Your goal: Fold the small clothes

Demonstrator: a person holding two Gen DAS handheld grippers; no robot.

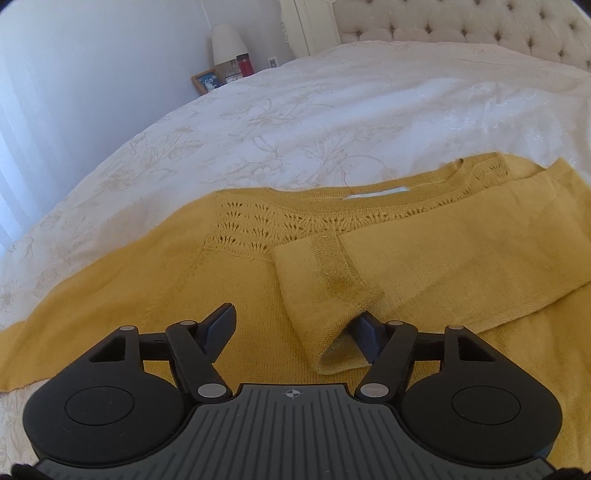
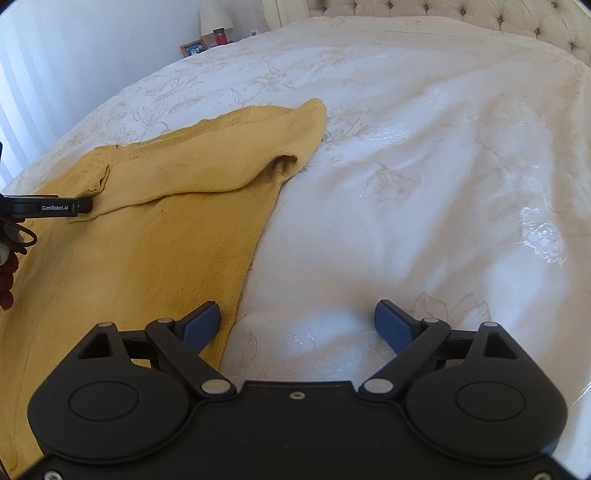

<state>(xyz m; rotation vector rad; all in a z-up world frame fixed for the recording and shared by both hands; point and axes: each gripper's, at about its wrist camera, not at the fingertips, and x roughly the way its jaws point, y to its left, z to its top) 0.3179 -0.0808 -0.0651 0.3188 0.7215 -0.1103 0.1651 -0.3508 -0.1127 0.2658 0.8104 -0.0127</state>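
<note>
Left gripper (image 1: 295,326) is standing open over the sweater (image 1: 221,288), sleeve cuff (image 1: 328,306) lying between its jaws, ungripped. Right gripper (image 2: 297,325) is gaping empty over the bedspread (image 2: 406,184).

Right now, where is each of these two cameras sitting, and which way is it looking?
Left wrist: on the left gripper, facing the yellow sweater and its folded-over sleeve; its own open jaws show.
Right wrist: on the right gripper, facing the sweater's side edge and the white bedspread; its open jaws and part of the left gripper show.
Both share the sweater, bedspread, headboard, lamp.
</note>
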